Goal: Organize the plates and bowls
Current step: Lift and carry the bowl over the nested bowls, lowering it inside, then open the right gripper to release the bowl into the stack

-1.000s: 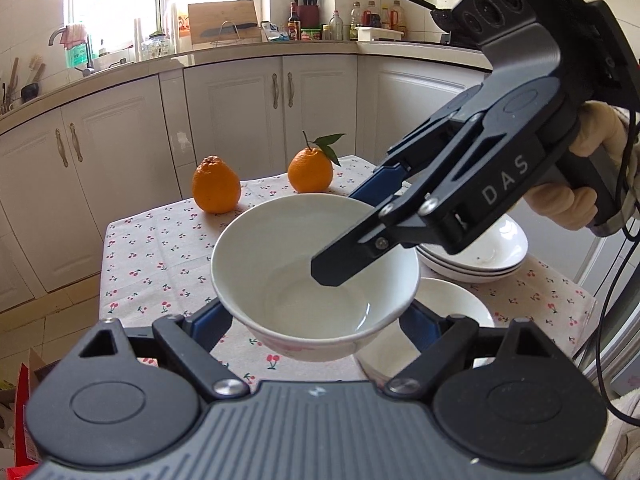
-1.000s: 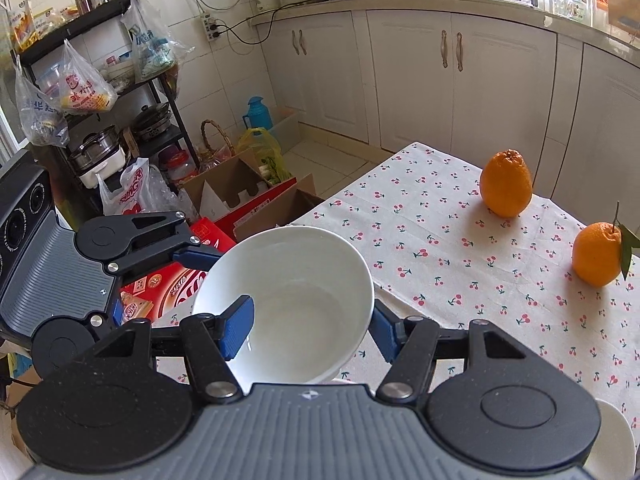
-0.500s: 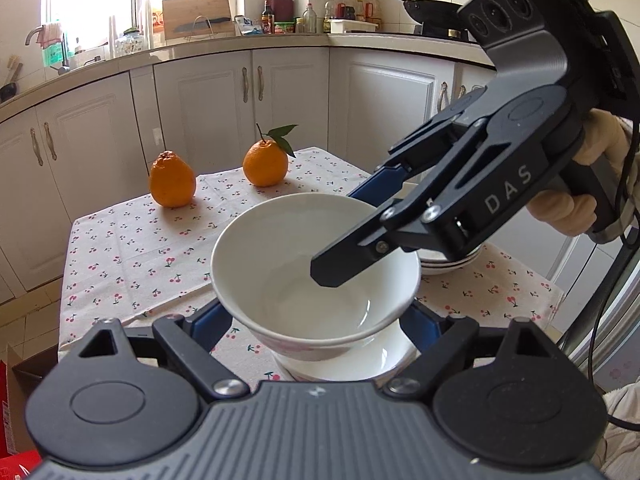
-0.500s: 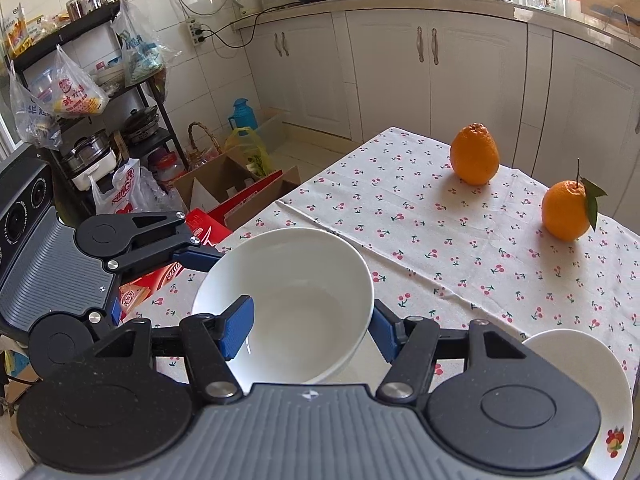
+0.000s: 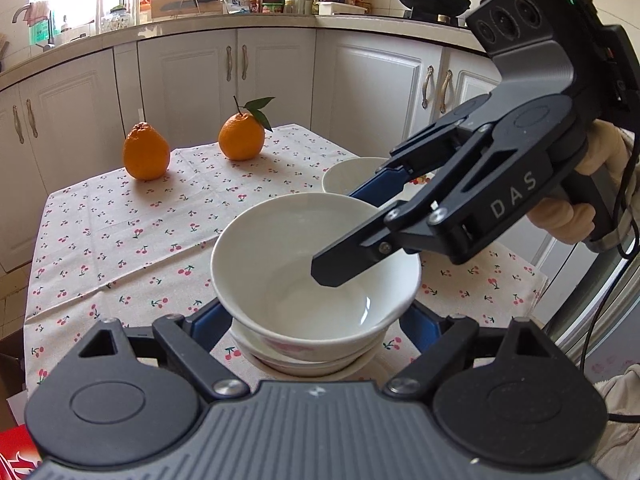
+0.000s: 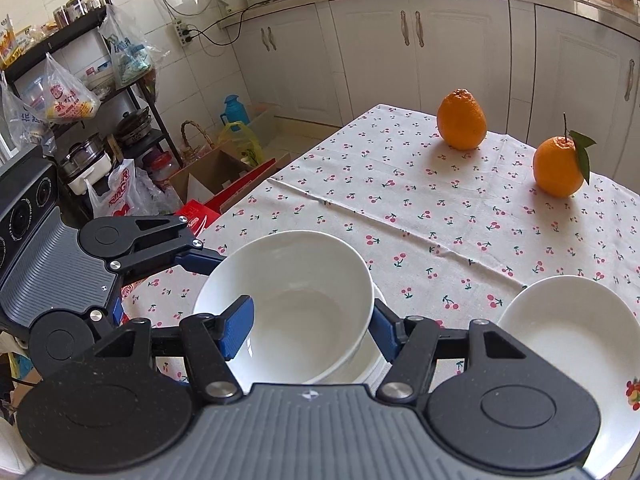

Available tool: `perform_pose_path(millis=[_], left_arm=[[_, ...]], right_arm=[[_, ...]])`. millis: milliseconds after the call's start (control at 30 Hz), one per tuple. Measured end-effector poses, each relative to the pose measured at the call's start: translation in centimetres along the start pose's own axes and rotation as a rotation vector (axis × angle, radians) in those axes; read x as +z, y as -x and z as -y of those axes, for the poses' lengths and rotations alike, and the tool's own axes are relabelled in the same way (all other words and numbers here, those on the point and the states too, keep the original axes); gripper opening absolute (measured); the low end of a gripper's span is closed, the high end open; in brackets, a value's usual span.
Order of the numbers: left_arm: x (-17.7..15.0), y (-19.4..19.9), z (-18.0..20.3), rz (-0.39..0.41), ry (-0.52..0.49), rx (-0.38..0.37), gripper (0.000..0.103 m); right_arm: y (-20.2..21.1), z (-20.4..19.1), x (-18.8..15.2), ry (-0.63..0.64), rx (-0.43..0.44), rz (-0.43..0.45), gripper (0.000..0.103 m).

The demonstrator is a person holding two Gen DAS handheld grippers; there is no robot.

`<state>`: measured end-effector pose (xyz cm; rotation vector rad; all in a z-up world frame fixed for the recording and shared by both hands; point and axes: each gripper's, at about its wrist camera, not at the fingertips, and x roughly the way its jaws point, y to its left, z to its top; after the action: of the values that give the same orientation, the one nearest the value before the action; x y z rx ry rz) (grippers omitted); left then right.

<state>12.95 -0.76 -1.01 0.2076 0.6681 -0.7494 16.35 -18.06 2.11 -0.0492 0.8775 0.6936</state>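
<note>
Lowered onto second glossy white bowl (image 5: 304,364), lower centre: round smooth bowl (image 5: 316,268), clamped rim-wise by right gripper (image 6: 308,320), cradled between left gripper (image 5: 316,320) pads.

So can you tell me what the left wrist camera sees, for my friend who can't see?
A white bowl is held by two grippers, the left gripper around its sides and the right gripper clamped on its rim, just over another bowl on a cherry tablecloth. Two oranges sit behind.
</note>
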Motion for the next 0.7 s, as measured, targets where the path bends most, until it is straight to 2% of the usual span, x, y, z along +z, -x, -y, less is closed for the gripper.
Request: perform_pose_path(millis=[700], left_arm=[[0.16,-0.94,-0.30,-0.017,-0.012,0.004,0.090]], right_arm=[[-0.94,0.40,0.07,0.000,-0.016,-0.014,0.068]])
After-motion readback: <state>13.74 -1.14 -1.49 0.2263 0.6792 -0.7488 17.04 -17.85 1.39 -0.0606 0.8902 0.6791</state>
